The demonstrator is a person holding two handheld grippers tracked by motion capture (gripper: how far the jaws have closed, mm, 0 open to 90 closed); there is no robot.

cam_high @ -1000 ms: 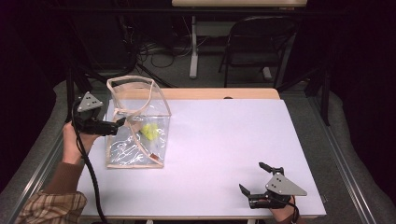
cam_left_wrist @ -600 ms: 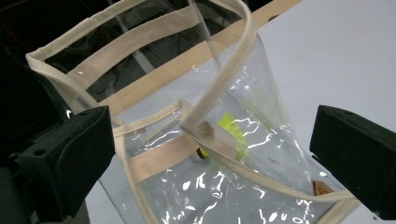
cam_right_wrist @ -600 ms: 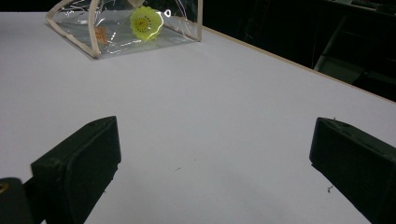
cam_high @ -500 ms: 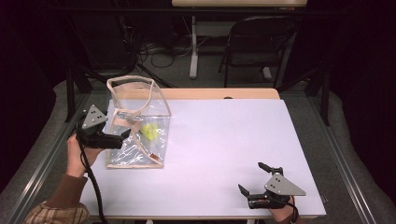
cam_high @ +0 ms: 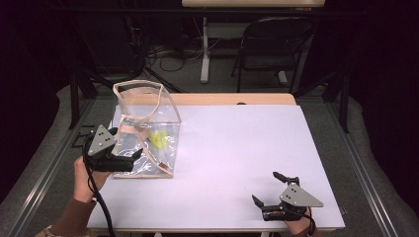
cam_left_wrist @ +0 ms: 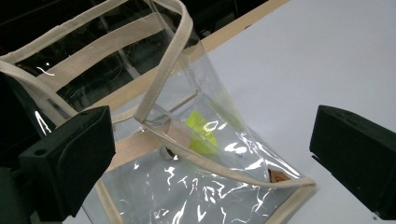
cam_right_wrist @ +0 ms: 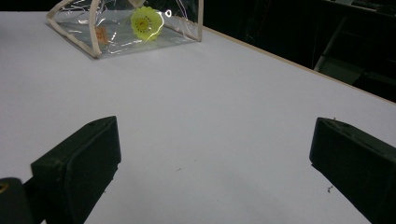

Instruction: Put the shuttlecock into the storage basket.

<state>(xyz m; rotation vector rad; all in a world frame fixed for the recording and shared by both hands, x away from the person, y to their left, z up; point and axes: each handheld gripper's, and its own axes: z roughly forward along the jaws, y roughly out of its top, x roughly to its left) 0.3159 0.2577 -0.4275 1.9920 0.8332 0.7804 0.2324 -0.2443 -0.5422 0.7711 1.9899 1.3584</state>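
Clear bag (cam_high: 146, 129): stands just ahead of the left gripper's wide-open jaws, unheld.
Left gripper (cam_high: 129, 159): has dropped back from the bag's upper edge toward its lower corner.
Bag contents: yellow shuttlecock (cam_left_wrist: 201, 133), small orange tag (cam_left_wrist: 278, 175).
Right gripper (cam_high: 272, 190): unmoved, jaws wide apart, empty, bag well beyond them.

Probably a lab or test room: a white-topped work table (cam_high: 237, 148) framed by black metal rails (cam_high: 74, 94), tangled floor cables (cam_high: 163, 52), a black folding chair (cam_high: 269, 42).

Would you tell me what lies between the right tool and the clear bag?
Only bare white table; the high view shows right tool and bag apart.
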